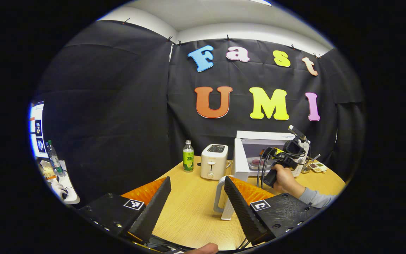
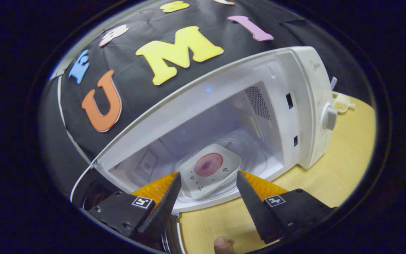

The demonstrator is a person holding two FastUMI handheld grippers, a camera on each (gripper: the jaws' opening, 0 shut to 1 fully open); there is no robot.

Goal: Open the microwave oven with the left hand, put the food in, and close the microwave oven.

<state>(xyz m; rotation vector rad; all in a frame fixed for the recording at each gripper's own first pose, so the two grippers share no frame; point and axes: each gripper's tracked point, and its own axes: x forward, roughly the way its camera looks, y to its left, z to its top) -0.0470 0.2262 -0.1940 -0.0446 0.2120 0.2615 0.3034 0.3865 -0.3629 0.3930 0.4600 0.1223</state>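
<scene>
**Plate in, door next**

Now the plate of food (image 2: 210, 169) lies inside the microwave oven (image 2: 294, 106), just beyond the right hand-held gripper (image 2: 208, 197), which is spread open. The left hand-held gripper (image 1: 197, 201), also spread and empty, sits nearer the open door (image 1: 241, 164), ahead to its right.

A round wooden table (image 1: 192, 208) carries everything. In the left gripper view, a green-labelled bottle (image 1: 188, 156) stands at its 11 o'clock edge, a toaster (image 1: 214, 161) just right of it at 12, and the open microwave (image 1: 259, 151) at 1 o'clock. A small dish (image 1: 318, 167) sits beyond the microwave, near 2.
</scene>
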